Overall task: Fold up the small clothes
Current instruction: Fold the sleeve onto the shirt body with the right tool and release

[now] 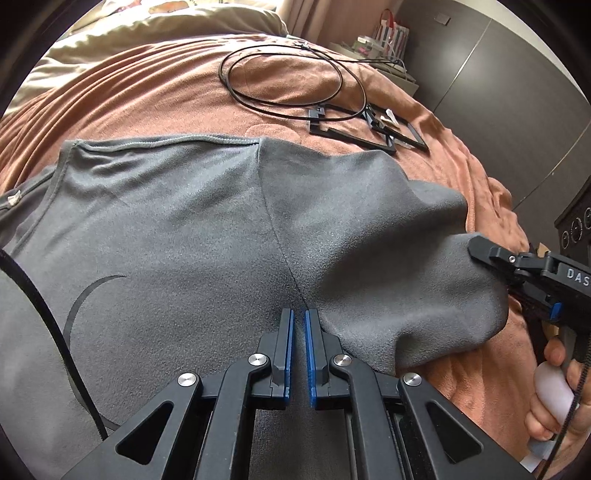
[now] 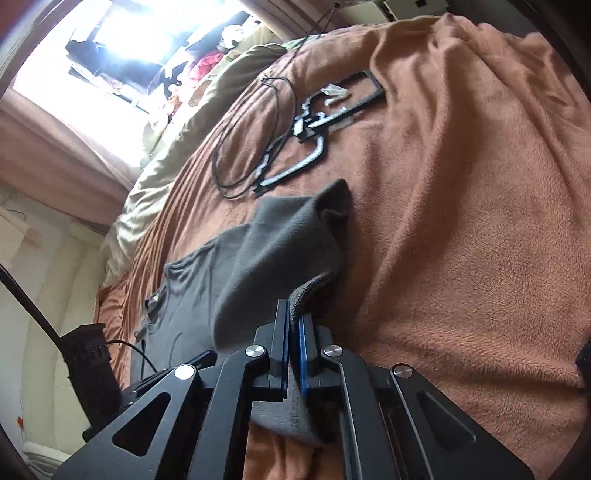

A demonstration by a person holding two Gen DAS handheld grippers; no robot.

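Note:
A grey fleece garment [image 1: 177, 229] lies spread on the orange blanket, its hem at the far side and a dark curved print near its left part. My left gripper [image 1: 299, 314] is shut on the garment's near edge at a seam. My right gripper [image 2: 293, 310] is shut on a fold of the same garment [image 2: 266, 236] and lifts its right side off the bed. The right gripper also shows in the left wrist view [image 1: 480, 251], at the garment's raised right end, held by a hand.
The orange blanket [image 2: 461, 221] covers the bed. A coiled black cable [image 1: 280, 70] and black frame pieces [image 1: 373, 125] lie beyond the garment. A beige pillow [image 1: 147, 33] is at the head. Dark cabinets [image 1: 498, 74] stand at the right.

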